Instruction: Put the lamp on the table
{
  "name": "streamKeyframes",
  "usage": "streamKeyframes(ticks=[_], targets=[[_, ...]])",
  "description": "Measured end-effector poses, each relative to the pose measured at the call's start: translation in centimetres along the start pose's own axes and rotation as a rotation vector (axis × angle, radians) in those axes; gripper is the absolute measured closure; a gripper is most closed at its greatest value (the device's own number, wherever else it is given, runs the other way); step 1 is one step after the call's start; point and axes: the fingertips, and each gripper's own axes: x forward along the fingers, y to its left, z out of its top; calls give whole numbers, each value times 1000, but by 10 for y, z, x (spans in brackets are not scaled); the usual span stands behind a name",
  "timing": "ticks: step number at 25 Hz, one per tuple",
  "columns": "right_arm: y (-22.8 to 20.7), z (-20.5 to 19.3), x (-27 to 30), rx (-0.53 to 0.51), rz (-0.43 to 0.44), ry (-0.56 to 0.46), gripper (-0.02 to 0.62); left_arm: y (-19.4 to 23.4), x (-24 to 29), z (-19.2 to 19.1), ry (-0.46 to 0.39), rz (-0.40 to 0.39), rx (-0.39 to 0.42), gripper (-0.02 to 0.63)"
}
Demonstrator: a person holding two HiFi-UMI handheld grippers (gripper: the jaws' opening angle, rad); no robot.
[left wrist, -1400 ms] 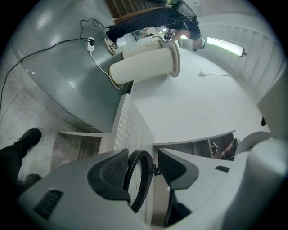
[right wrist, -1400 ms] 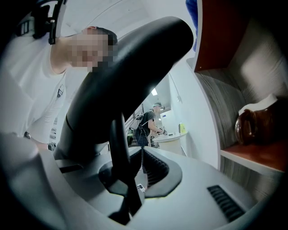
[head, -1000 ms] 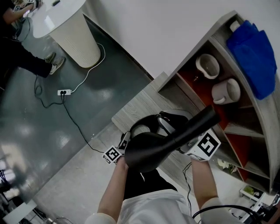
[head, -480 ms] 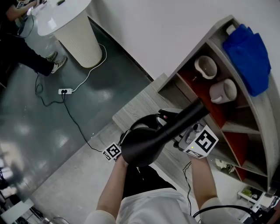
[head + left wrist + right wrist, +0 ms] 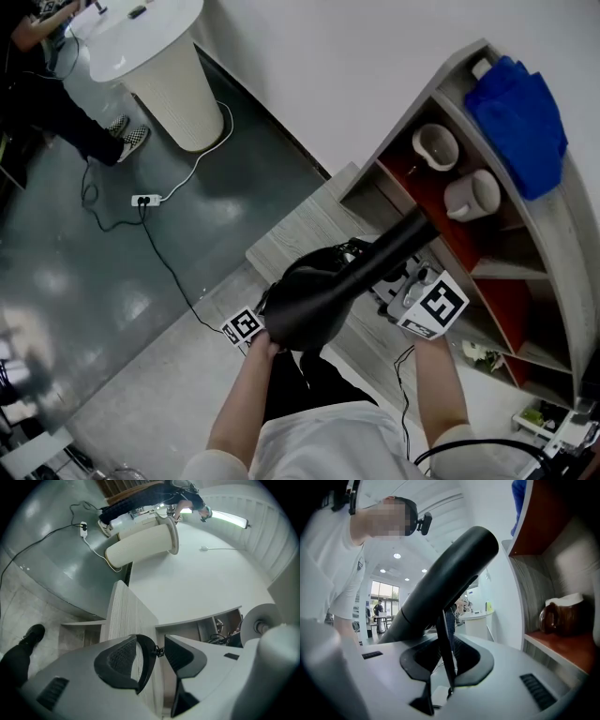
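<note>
Two grippers meet at the black lamp (image 5: 314,300), and neither one clamps it, which is the worry. The right gripper (image 5: 443,667) has just been opening its jaws. They stand spread, with a thin black strip (image 5: 446,651) of the lamp upright in the gap, close against the right-hand pad and clear of the other. The thick stem (image 5: 450,573) slants up and away just above the jaws.

The left gripper (image 5: 159,660) has its jaws apart too. Through the gap shows the grain of the grey wooden table (image 5: 131,616) straight ahead, and no pad presses on anything I can make out.

In the head view the lamp's dome covers the left jaws, so I cannot tell whether it sits flat on the table or leans on the grippers. If it leans, drawing either gripper back could tip it. The dome looks close to the table's near edge, so it might slide off.

The strip could also snag a pad as the right jaws back away, dragging the lamp. To the right of the right jaws a shelf unit (image 5: 536,592) holds a brown mug (image 5: 560,616), which a swinging stem could knock.
</note>
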Motion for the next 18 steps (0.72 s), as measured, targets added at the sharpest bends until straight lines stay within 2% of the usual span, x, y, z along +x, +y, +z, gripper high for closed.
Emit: streamKeyframes(ticks=[5,8,15,18], targets=[[-2,-3,-12,14,-33,-2,523,-10,-19,12,-1,24,80,408],[-5,-5,-18,24,-73,-1,518,-19,-37,15,-25,31,95,408],[-4,-5,-15,47,-57,14,508,-49,-66,21,-71,12,144,408],[-5,-6,-19,49,-79,38,497,-63,-73,22,-86,2,160,408]])
